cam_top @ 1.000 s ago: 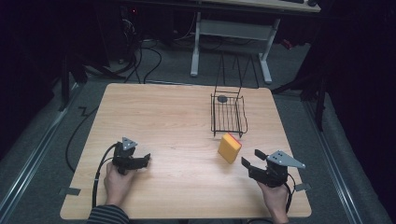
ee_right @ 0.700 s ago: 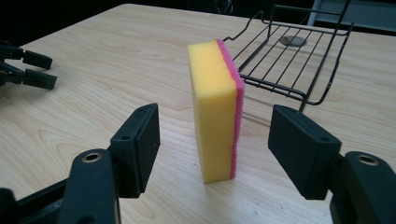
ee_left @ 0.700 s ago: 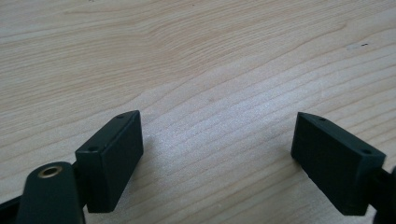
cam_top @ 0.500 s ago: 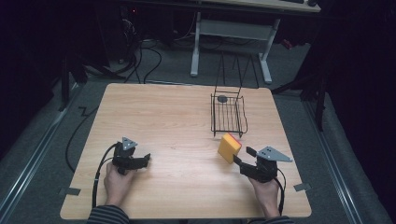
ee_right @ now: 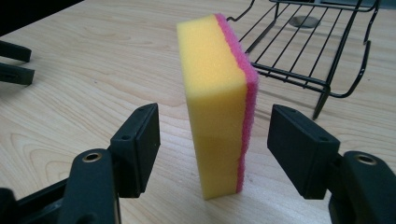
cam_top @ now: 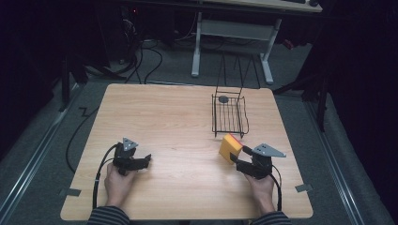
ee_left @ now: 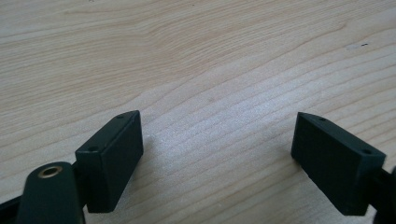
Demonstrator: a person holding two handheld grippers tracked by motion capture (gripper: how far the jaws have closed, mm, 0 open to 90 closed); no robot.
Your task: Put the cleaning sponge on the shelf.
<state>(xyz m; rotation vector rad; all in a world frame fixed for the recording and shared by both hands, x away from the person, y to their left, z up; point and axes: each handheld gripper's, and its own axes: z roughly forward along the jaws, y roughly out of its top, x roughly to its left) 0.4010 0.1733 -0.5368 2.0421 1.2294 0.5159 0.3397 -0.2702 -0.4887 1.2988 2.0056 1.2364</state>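
The sponge (ee_right: 217, 100) stands on its narrow edge on the worktop (cam_top: 178, 122), near the right front corner and just in front of the wire rack (cam_top: 229, 115), apart from it. It is yellow foam with a thin pink scouring layer on one broad face. It looks light and soft, so it should squash under a firm pinch and spring back; the foam face will give more than the pink layer, which seems rougher and less likely to slip. Standing so tall on so thin an edge, it would probably tip at a sideways nudge. The right tongs (ee_right: 215, 149) are spread, one jaw on each side of the sponge's lower half, with a gap on both sides and no pad touching yet. The best hold seems to be across the two broad faces, around mid-height, closing gently and evenly so neither jaw pushes it over first. The left tongs (ee_left: 219, 158) lie spread too, low over bare wood at the front left, holding nothing
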